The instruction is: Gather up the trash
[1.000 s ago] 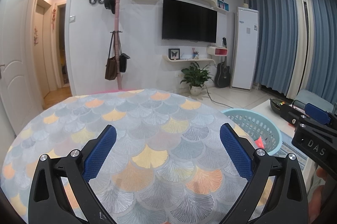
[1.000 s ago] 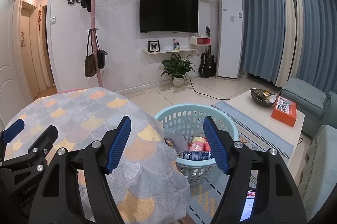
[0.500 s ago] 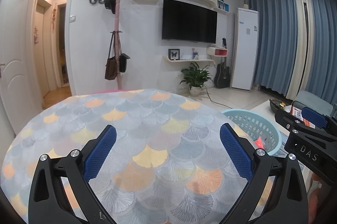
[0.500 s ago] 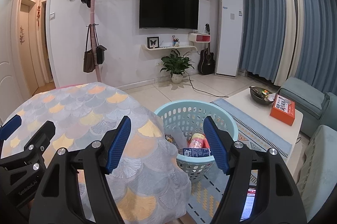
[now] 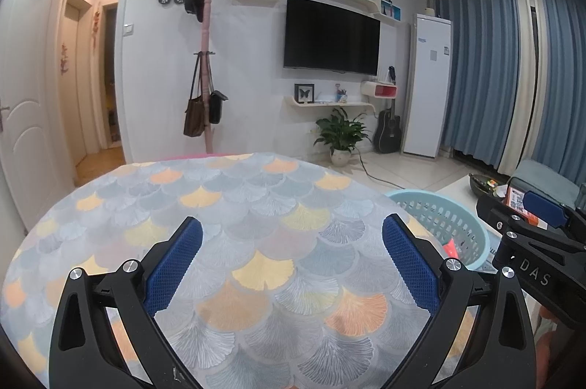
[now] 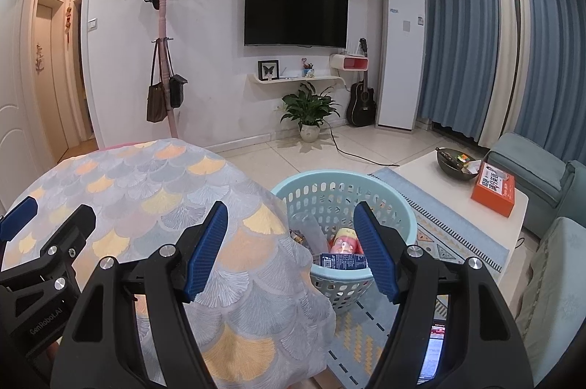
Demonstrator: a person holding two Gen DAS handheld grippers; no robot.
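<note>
Both the left gripper (image 5: 291, 246) and right gripper (image 6: 291, 231) hover spread and empty. A pale blue plastic laundry basket (image 6: 403, 206) of trash sits just beyond the right gripper, beside the fan-patterned round table (image 5: 238, 206).

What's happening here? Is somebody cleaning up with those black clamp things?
A person holds a claw in each hand, and both the left claw and right claw are open and empty. They hover over a round table with a fan-patterned cloth. Beside the table, on the floor, stands a light blue basket that already has some trash in it, including packaging. No trash shows on the visible tabletop.
</note>
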